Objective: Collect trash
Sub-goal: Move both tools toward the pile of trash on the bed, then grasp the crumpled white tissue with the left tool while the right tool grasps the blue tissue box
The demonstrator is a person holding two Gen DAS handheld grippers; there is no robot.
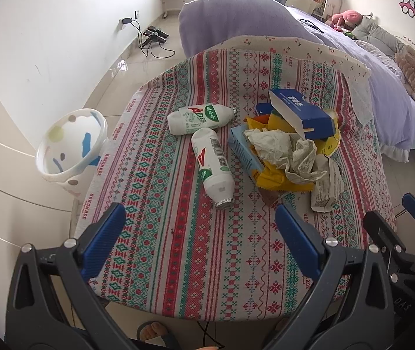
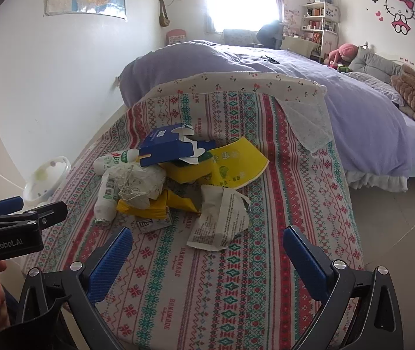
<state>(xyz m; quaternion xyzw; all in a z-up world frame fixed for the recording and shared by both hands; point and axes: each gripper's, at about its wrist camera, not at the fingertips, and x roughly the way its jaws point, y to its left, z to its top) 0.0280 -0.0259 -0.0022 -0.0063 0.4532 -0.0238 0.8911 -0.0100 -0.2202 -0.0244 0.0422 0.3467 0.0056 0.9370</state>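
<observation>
Trash lies on a table with a patterned cloth [image 1: 160, 233] [image 2: 236, 291]. Two white plastic bottles, one near [image 1: 213, 164] and one far [image 1: 200, 118], lie left of a heap: a blue carton [image 1: 301, 110] [image 2: 166, 144], crumpled paper [image 1: 283, 151] [image 2: 137, 183], yellow wrappers [image 1: 274, 176] [image 2: 236, 160] and a printed white wrapper [image 1: 325, 186] [image 2: 222, 221]. My left gripper [image 1: 201, 221] hovers open over the near part of the table, short of the bottles. Further right, my right gripper [image 2: 207, 248] is open too, nothing between its fingers, just before the white wrapper.
A white dotted waste bin [image 1: 70, 148] [image 2: 47, 178] stands on the tiled floor left of the table. A bed with a purple duvet [image 1: 266, 23] [image 2: 295, 81] lies behind and to the right. Cables [image 1: 149, 40] trail by the left wall. A foot in a sandal [image 1: 152, 332] shows below the table edge.
</observation>
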